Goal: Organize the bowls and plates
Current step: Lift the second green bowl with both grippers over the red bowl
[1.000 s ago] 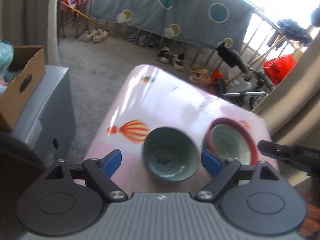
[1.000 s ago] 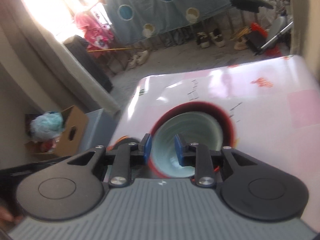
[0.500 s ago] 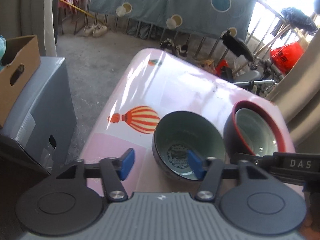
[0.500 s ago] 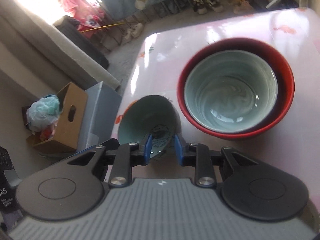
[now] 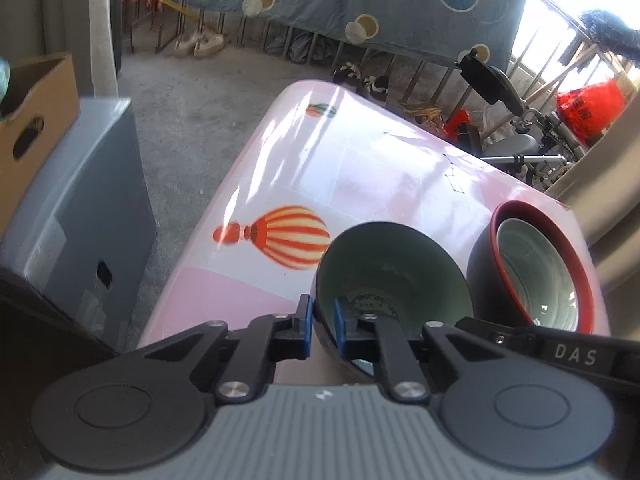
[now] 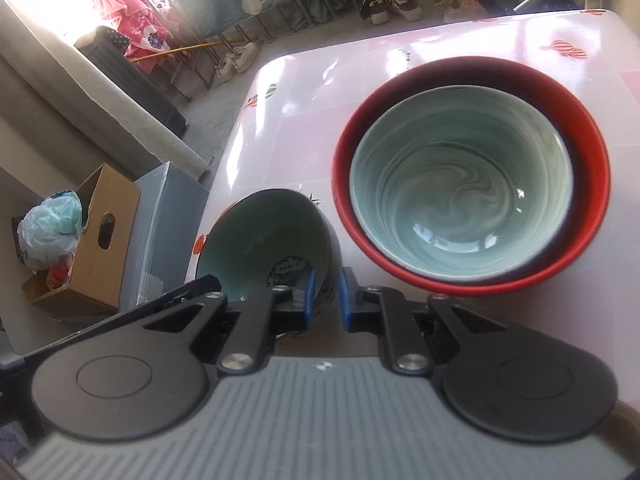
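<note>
1. Two hand-held black grippers with blue pads met at one small dark bowl with a pale green glazed inside (image 5: 394, 280) on a glossy pink table printed with striped hot-air balloons (image 5: 360, 168).
2. The left gripper (image 5: 322, 330) had just been closing, and its blue pads sat either side of the bowl's near rim, one outside the wall and one inside, clamped on it.
3. The right gripper (image 6: 325, 300) had likewise just been closing; in its own view the left pad lay inside the same small bowl (image 6: 266, 246) and the right pad outside the wall, pinching the rim on the side nearest the stack.
4. The small bowl stood tilted, its mouth tipped away from the grippers, near the table's front edge.
5. Just beside it, close but not clearly touching, sat a larger black bowl with a red lining (image 6: 472, 178), holding a nested pale green bowl with a swirled glaze (image 6: 460, 190) resting upright inside.
6. Beyond the table's edge stood a grey box (image 5: 76, 216) with a brown cardboard carton (image 5: 32, 108) on top, on a concrete floor.
7. A blue sheet with round spots (image 5: 360, 4) hung along the railing behind, with shoes beneath.
</note>
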Demonstrator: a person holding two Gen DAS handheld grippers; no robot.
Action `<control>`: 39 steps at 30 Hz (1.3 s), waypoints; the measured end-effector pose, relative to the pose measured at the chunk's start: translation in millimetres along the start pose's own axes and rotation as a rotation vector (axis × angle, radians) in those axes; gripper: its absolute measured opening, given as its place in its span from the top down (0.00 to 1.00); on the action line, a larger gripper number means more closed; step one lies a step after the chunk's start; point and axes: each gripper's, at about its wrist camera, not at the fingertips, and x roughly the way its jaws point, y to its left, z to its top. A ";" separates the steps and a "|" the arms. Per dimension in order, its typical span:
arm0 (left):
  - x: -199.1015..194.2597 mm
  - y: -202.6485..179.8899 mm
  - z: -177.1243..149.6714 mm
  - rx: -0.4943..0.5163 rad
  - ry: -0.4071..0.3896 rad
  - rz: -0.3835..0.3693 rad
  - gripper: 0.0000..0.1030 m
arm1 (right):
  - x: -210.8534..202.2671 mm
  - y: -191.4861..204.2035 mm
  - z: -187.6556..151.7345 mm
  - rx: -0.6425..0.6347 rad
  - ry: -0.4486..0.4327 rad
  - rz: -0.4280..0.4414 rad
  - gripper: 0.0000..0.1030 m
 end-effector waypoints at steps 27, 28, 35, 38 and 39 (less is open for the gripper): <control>18.3 17.8 1.7 -0.069 0.044 -0.033 0.79 | 10.3 -5.4 -2.3 0.035 0.021 0.017 0.84; 20.1 16.7 2.0 -0.069 0.046 -0.043 0.82 | 13.0 -4.8 -2.1 0.029 0.021 0.015 0.84; 10.7 7.8 -4.8 -0.027 0.062 0.010 0.87 | 19.2 -1.6 -0.5 -0.016 0.044 0.015 0.85; 1.8 13.8 -13.1 -0.038 0.087 0.011 0.87 | 16.6 0.5 -4.1 -0.038 0.070 0.026 0.85; -1.6 16.1 -16.7 -0.038 0.093 0.011 0.87 | 15.1 1.3 -5.4 -0.048 0.082 0.030 0.85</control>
